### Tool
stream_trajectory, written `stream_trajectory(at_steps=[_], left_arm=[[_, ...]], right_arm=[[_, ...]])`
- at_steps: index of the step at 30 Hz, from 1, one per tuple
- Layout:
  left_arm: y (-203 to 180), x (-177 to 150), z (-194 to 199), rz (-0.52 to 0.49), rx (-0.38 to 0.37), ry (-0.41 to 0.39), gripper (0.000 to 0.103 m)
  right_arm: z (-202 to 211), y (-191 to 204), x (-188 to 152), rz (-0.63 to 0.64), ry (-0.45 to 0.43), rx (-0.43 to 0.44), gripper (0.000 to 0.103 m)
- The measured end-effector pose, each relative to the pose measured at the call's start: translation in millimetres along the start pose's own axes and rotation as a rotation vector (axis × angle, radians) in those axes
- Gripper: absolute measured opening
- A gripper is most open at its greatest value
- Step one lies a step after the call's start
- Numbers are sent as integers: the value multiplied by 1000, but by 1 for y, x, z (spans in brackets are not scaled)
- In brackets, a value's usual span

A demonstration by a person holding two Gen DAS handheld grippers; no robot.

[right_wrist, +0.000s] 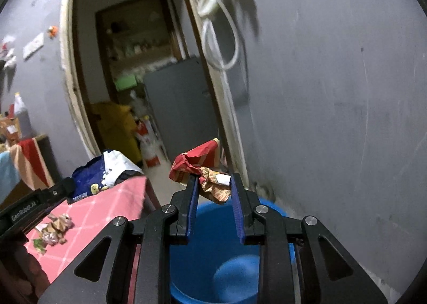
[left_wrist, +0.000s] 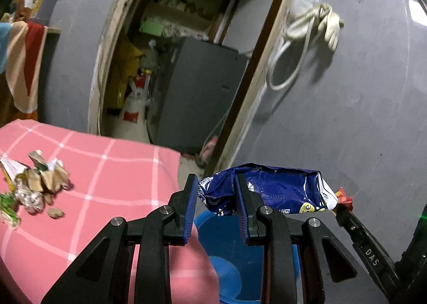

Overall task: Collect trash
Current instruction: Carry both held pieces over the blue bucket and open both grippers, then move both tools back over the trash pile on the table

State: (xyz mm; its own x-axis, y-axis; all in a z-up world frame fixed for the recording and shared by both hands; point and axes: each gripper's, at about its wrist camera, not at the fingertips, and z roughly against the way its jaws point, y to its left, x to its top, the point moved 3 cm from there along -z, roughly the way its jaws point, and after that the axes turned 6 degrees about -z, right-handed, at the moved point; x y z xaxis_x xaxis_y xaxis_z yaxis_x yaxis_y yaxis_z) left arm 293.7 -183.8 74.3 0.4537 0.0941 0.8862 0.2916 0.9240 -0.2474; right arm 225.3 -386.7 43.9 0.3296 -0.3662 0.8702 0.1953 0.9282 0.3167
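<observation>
My left gripper (left_wrist: 216, 189) is shut on a crumpled blue snack bag (left_wrist: 280, 192) and holds it above a blue bucket (left_wrist: 229, 264). My right gripper (right_wrist: 214, 186) is shut on a crumpled red and tan wrapper (right_wrist: 202, 168), also above the blue bucket (right_wrist: 208, 258). The blue bag also shows at the left of the right wrist view (right_wrist: 104, 173), and the red wrapper at the right of the left wrist view (left_wrist: 344, 198). A pile of crumpled wrappers and scraps (left_wrist: 34, 186) lies on the pink checked table (left_wrist: 112, 178).
The bucket stands on the floor between the table's right edge and a grey wall (right_wrist: 333, 117). An open doorway (left_wrist: 173, 64) behind leads to a cluttered room with a grey cabinet (left_wrist: 197, 96). A white cable (left_wrist: 307, 37) hangs on the wall.
</observation>
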Motion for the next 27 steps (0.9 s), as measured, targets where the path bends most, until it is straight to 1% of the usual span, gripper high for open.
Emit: stream_trajectory(at_steps=[5,7,8,9,10,13,18,20,25,26,27], left_arm=[[-8,-15,-35,-26,3,110,24],[-8,-23,-44,-35,1,141,24],[-10,-26,-49,-40,-2,156,24],[-11,-30,-53,-46,-6,169,24],[-11,-33,-56,-50,-11,180,24],[-13,-41,-65,-60,-13,219,26],[-10,-49,-68,-26,-24,250,32],[-7,-50,-68,-4,-32,256,39],[0,-42,-57,18,-47,236,41],[3,-40,-53,23,-49,225,44],[5,-36,-49,27,-49,213,48]], right_arm=[[-17,-10,-13,-24,101,-28,23],[-23,-13,-15,-33,126,-36,24],[-25,-15,-18,-40,143,-40,28],[-28,-17,-18,-47,155,-42,35],[-29,-19,-18,-53,164,-44,37],[-31,-24,-19,-66,180,-49,38],[-27,-30,-18,-88,176,-56,45],[-26,-27,-15,-88,166,-58,47],[-24,-25,-5,-88,116,-47,53],[-21,-24,-4,-91,100,-39,58],[-19,-24,-2,-93,84,-32,67]])
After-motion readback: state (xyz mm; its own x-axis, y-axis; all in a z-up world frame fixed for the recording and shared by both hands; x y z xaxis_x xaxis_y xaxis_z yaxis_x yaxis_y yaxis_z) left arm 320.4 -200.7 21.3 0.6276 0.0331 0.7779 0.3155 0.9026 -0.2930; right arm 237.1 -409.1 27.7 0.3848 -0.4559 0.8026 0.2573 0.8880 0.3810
